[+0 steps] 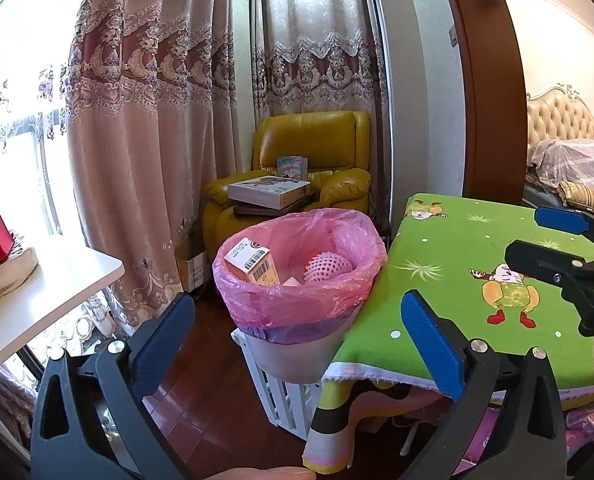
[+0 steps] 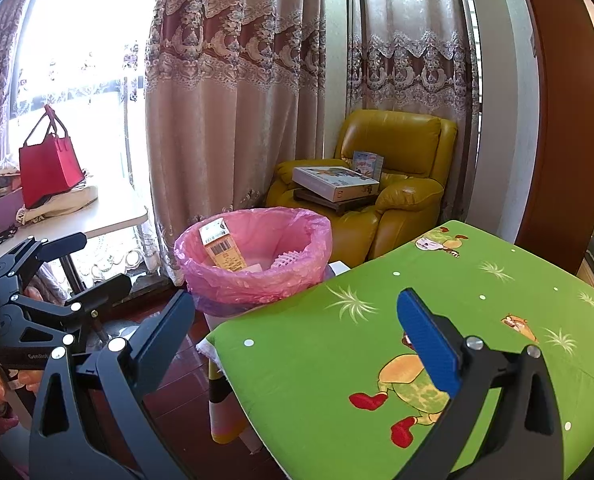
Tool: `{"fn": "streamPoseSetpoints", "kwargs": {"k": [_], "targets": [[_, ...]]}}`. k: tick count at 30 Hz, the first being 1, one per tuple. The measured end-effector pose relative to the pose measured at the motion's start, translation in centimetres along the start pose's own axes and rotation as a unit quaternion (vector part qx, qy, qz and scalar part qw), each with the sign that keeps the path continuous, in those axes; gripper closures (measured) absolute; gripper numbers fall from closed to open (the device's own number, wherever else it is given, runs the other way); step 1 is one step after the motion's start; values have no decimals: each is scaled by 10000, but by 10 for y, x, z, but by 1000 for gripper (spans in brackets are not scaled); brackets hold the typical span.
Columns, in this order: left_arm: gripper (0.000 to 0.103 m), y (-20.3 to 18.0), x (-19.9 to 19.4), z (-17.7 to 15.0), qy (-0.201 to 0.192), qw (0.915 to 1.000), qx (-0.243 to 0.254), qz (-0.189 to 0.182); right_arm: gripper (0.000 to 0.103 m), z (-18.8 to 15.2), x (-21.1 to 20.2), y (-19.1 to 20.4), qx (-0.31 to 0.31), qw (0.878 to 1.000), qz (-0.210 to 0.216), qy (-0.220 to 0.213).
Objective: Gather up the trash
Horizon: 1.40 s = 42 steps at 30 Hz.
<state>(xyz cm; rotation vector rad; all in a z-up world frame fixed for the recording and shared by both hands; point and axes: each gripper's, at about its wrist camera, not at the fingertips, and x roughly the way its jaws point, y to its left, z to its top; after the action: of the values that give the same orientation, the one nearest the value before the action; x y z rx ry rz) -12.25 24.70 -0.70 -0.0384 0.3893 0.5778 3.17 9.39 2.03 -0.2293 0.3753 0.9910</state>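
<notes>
A white bin with a pink bag liner (image 1: 297,300) stands on a white crate beside the table; it also shows in the right wrist view (image 2: 253,280). Inside it lie an orange carton (image 1: 253,262) (image 2: 221,246) and a pink foam net (image 1: 327,266) (image 2: 287,260). My left gripper (image 1: 297,340) is open and empty, held in front of the bin. My right gripper (image 2: 297,340) is open and empty over the near left corner of the green cartoon tablecloth (image 2: 377,320). The right gripper also shows in the left wrist view (image 1: 553,240), over the cloth (image 1: 457,280).
A yellow leather armchair (image 1: 317,160) (image 2: 397,184) holds boxes behind the bin. Heavy curtains (image 1: 145,120) hang at the back. A white side table (image 1: 37,304) with a red bag (image 2: 49,164) stands to the left. A wooden door frame (image 1: 489,80) is on the right.
</notes>
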Motion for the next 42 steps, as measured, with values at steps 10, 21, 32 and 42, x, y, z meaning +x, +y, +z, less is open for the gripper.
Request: {"fn": "streamPoseSetpoints", "kwargs": {"k": [10,21,32,42], "targets": [[6,5,-5,1,-62,9999,-144,7,5,-7,3,9,-74,9999,65,78],[6,9,-8,1,-92,9998,-182,20,5,-8,3,8,-83,9999,85,103],[6,9,-8,2,-87,9998,-175,3,5,-9,4,8,-70,9999,78,110],[6,9,-8,2,-85,9998,-178,4,5,-9,3,7,-70,9999,83,116]]}}
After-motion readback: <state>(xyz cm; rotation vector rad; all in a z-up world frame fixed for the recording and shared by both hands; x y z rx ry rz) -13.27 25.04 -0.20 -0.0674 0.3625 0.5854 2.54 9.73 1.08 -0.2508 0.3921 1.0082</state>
